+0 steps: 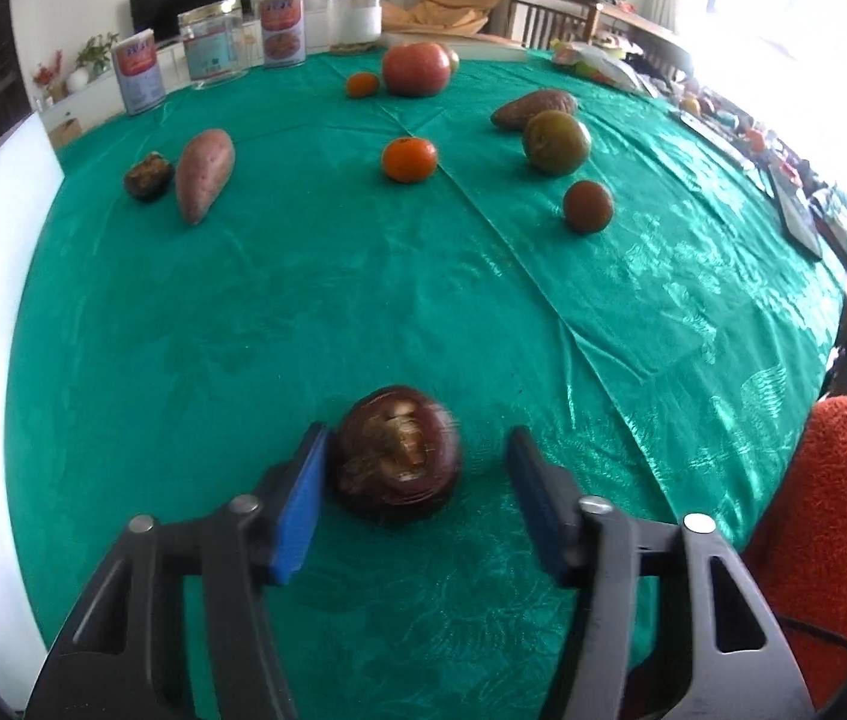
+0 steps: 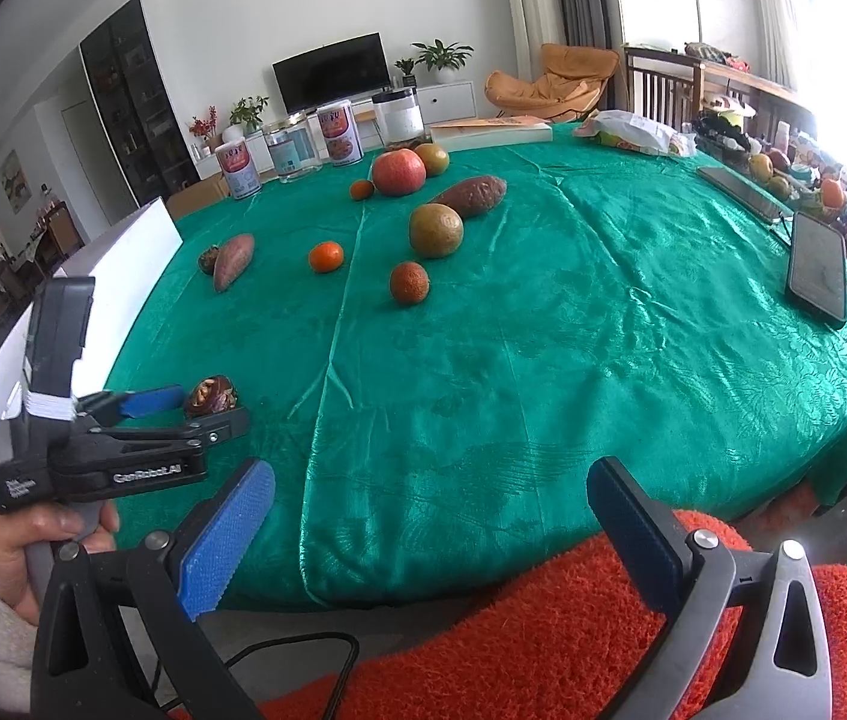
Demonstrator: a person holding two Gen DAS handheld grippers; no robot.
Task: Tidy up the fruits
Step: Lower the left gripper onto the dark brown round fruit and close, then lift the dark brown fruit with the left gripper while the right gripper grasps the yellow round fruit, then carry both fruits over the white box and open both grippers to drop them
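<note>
Jars point(image 2: 293, 147) and tins point(image 2: 338, 135) stand closed behind scattered fruit point(image 2: 435, 230).

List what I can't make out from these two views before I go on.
- Dark brown round fruit, left wrist view: motion-blurred; contact with the far pad uncertain.
- Same fruit, right wrist view: half hidden behind the left tongs.
- Labels on the tins: too small.
- Table's right edge clutter: glare-washed.

Home living room: television point(image 2: 330, 71), armchair point(image 2: 555, 81), houseplants point(image 2: 441, 57).
</note>
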